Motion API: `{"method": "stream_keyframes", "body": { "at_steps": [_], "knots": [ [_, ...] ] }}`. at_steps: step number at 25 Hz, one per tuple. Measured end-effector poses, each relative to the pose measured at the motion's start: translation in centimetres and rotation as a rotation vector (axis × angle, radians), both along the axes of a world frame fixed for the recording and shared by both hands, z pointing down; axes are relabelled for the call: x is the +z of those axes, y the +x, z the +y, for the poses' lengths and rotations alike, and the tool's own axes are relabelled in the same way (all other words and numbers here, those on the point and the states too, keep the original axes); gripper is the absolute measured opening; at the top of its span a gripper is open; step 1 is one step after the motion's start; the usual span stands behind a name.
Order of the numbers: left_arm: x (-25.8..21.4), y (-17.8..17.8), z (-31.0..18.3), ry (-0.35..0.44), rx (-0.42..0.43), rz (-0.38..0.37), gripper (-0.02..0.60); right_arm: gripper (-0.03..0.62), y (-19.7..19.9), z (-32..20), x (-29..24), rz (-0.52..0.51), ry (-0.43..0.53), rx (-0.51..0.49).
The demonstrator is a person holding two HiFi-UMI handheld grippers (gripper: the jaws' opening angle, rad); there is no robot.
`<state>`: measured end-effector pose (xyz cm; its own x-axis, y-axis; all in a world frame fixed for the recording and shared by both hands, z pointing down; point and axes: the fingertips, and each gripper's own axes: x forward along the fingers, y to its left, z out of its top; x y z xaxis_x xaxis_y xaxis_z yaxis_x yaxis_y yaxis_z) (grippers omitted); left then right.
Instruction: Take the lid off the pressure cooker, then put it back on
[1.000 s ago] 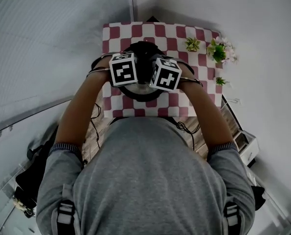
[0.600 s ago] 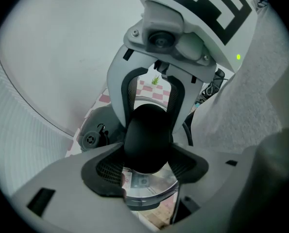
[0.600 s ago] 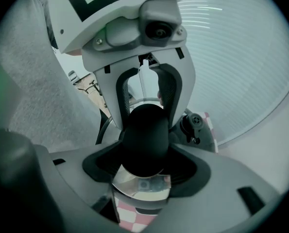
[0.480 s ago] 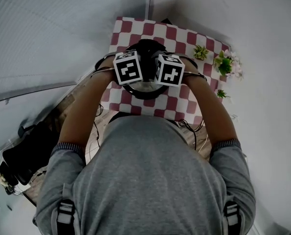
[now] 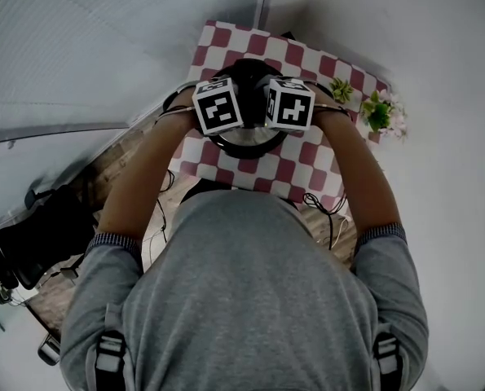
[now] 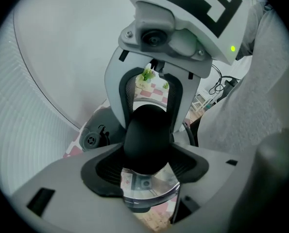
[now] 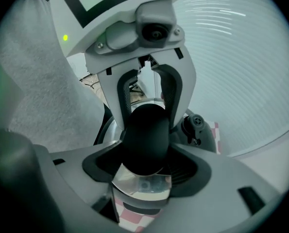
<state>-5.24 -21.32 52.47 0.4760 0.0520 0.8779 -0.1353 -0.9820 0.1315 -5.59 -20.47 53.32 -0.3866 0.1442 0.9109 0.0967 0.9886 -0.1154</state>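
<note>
Both tools are down on the pot, nose to nose. The left gripper is clamped on the black lid handle, its dark pads pressed against either side of the rounded end, so the jaws stand fairly wide but full. The right gripper has the same hold from the opposite side, with the handle's other end filling the gap between its jaws and nothing else in there. Each tool faces the other's jaws straddling the far end of that handle, so the two meet over the middle of the lid, whose shiny metal shows directly beneath both sets of jaws. A black valve fitting sits on the lid just beside the right gripper's jaws. From above, the two marker cubes ride side by side, tilted toward each other and almost touching. The pressure cooker sits directly under them, its bright rim peeking out on the near side below the cubes. I can't tell from here whether the lid is seated on the pot or lifted just clear of it. The cooker stands on a red and white checked tablecloth that spreads out beneath both tools. Some small green plants with pale flowers stand well off beyond the right gripper, near the cloth's far corner. Both of the person's forearms come in steeply from below, one to each tool.
</note>
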Motion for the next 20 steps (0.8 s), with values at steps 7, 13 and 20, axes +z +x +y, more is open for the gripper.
{"method": "stream_keyframes", "body": {
  "at_steps": [7, 13, 20],
  "knots": [
    [-0.4, -0.2, -0.4, 0.09, -0.049, 0.103, 0.31, 0.357, 0.3, 0.7, -0.3, -0.044, -0.013, 0.046],
    [-2.9, -1.4, -0.9, 0.192, -0.124, 0.194, 0.313, 0.357, 0.3, -1.1, -4.1, -0.198, 0.093, 0.181],
    [-8.1, -3.9, -2.3, 0.284, -0.29, 0.435, 0.311, 0.357, 0.8, -2.4, -8.7, -0.405, 0.204, 0.415]
  ]
}}
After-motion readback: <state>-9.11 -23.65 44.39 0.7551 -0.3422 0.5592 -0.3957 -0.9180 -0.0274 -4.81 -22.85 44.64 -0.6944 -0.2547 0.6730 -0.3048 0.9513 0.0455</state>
